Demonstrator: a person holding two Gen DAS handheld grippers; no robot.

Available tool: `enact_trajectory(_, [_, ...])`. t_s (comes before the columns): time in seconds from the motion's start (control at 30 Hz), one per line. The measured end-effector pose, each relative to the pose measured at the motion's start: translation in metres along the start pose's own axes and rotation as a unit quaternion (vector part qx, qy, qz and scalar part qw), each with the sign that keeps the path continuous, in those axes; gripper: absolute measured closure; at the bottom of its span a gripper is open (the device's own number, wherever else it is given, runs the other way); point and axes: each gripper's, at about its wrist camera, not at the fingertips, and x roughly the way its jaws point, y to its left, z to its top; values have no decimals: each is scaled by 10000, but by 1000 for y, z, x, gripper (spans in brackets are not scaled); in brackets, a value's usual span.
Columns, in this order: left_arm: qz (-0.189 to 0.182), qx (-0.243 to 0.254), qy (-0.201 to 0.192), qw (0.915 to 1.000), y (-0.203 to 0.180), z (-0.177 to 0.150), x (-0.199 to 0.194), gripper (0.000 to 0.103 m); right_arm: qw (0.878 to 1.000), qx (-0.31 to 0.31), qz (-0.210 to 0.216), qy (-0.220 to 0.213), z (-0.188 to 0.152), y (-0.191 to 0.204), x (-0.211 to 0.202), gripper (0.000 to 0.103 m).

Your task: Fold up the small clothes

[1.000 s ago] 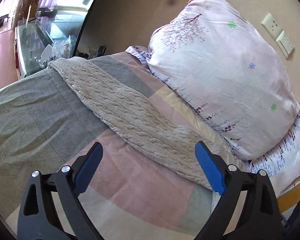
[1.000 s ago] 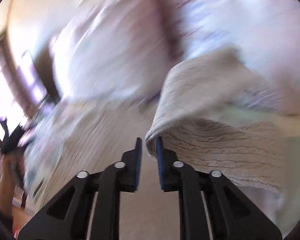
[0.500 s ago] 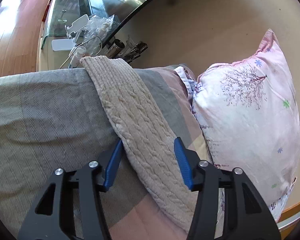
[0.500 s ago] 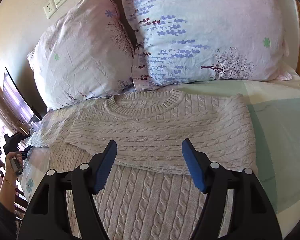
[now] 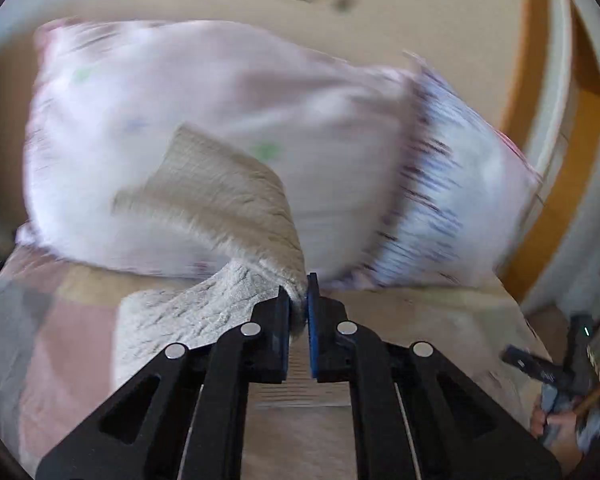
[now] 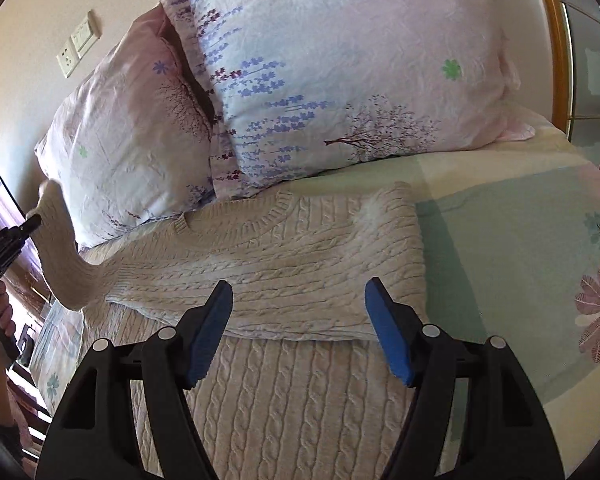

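A beige cable-knit sweater [image 6: 300, 264] lies on the bed below the pillows, its right sleeve folded across the chest. My left gripper [image 5: 299, 302] is shut on the left sleeve [image 5: 236, 216] and holds it lifted off the bed; the view is blurred. In the right wrist view that raised sleeve [image 6: 60, 256] shows at the far left, with the left gripper [image 6: 30, 224] at its end. My right gripper [image 6: 298, 300] is open and empty, hovering above the sweater's middle.
Two floral pillows [image 6: 340, 80] [image 6: 128, 140] lean against the wall at the bed's head. The patchwork bedspread [image 6: 520, 248] extends to the right. Wall sockets [image 6: 76, 48] sit above the left pillow. A wooden bed frame [image 6: 556, 40] is at the right.
My left gripper has closed on the left sleeve and lifted it, swinging toward the pillows. My right gripper, which let go of the folded right sleeve earlier, stays open above the sweater.
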Motion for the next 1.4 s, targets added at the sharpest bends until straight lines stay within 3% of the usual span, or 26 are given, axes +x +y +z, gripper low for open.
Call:
enact_trajectory(0.03, [-341,271,165,9989,-32,-7,17,78,10000,58,-5,39,-1,-5,1,33])
enact_trajectory(0.07, [-739,587,486,9943,-69,-19,43,45,9999,121,-20,87,-2,-9,1,33])
enact_trajectory(0.1, [-819,788,717,9909,-90,-30,60,31,9998,164,-42,141,-3,-14,1,33])
enact_trajectory(0.17, [-763,1201,1240,9820,-116,-54,84,32,9991,282,-79,304,-7,-24,-5,33])
enact_trajectory(0.23, [-654,1210,1392,9807,-104,-68,77,32,9985,335,-90,429,-16,-37,-21,33])
enact_trajectory(0.33, [-242,662,1244,9897,-48,-84,25,31,9966,428,-175,689,-38,-59,-44,33])
enact_trajectory(0.43, [289,-119,1456,9888,12,-114,-21,31,9893,943,60,1115,-73,-83,-55,36])
enact_trajectory(0.57, [323,-1180,1757,9768,54,-169,-60,36,9852,1169,536,1137,-108,-83,-82,48])
enact_trajectory(0.63, [183,-1535,1763,9721,61,-195,-77,48,9742,1412,1105,1369,-127,-80,-89,55])
enact_trajectory(0.7, [28,-1705,1529,9734,57,-213,-102,58,9651,1535,1506,1492,-144,-75,-97,63])
enact_trajectory(0.77, [-417,-2126,1577,9634,51,-230,-115,72,9507,1723,1913,1730,-163,-68,-98,75])
enact_trajectory(0.8, [-541,-2228,1600,9601,45,-237,-120,75,9438,1793,2080,1839,-171,-64,-98,86])
enact_trajectory(0.83, [-545,-2241,1538,9608,39,-242,-125,76,9382,1835,2199,1944,-179,-60,-97,89])
enact_trajectory(0.9, [-662,-2286,1571,9585,29,-246,-126,86,9367,1808,2277,1949,-187,-53,-98,95])
enact_trajectory(0.97, [-946,-2472,1676,9497,27,-249,-120,92,9368,1796,2421,1777,-182,-49,-100,96])
enact_trajectory(1.07, [-1205,-2348,1701,9494,23,-233,-107,96,9387,1690,2708,1302,-153,-42,-103,96])
enact_trajectory(1.13, [-1332,-2144,1518,9557,21,-204,-102,96,9444,1487,2802,868,-118,-34,-104,96])
enact_trajectory(1.17, [-1326,-1952,1310,9629,22,-180,-97,96,9456,1415,2855,665,-102,-32,-103,96])
enact_trajectory(1.27, [-1090,-1499,741,9799,23,-109,-79,96,9488,1283,2887,0,-42,-26,-88,96])
enact_trajectory(1.4, [-520,-1413,378,9879,29,-31,-25,94,9416,1739,2849,-440,26,-34,-24,96])
